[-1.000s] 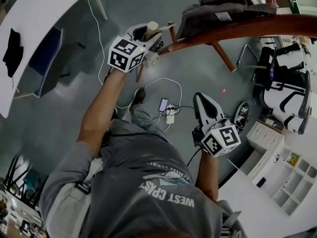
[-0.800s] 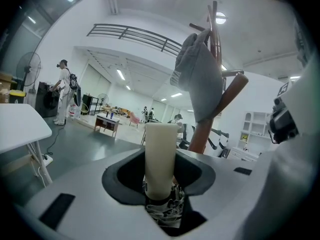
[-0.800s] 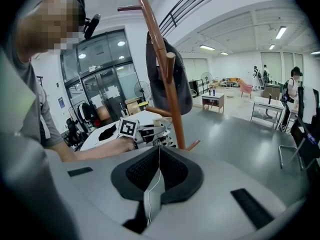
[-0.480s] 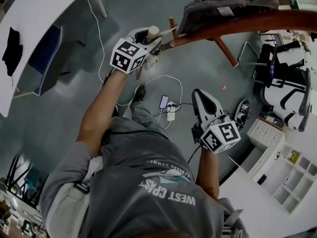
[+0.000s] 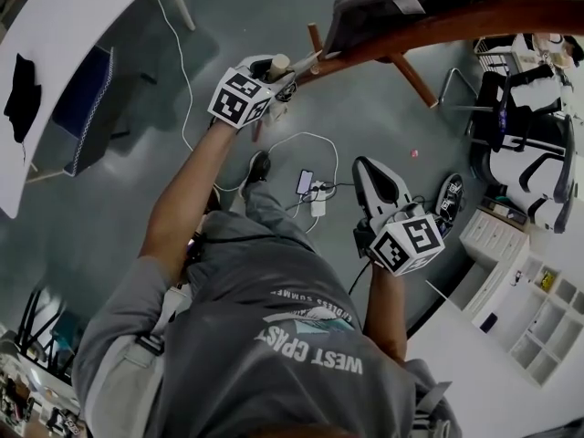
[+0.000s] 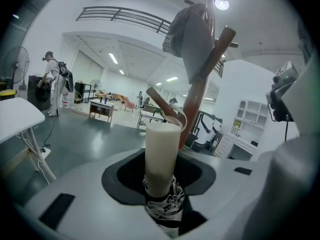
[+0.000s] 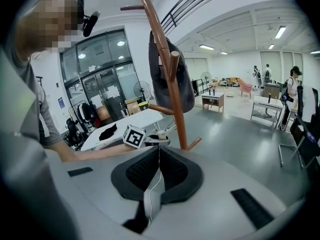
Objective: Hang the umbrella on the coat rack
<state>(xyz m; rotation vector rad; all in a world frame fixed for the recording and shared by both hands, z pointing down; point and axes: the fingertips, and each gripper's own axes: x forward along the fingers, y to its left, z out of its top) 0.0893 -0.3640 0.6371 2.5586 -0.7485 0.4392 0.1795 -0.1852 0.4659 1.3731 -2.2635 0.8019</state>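
The umbrella stands upright between your left fingers, which are spread wide and clamped on its patterned fabric just below the cream handle. Its strap reaches the short peg of the coat rack just beyond the fingertips. I can't tell if it is fully over. Release with it only on the tip and the umbrella likely slips to the floor. Your right fingers are pressed together, empty.
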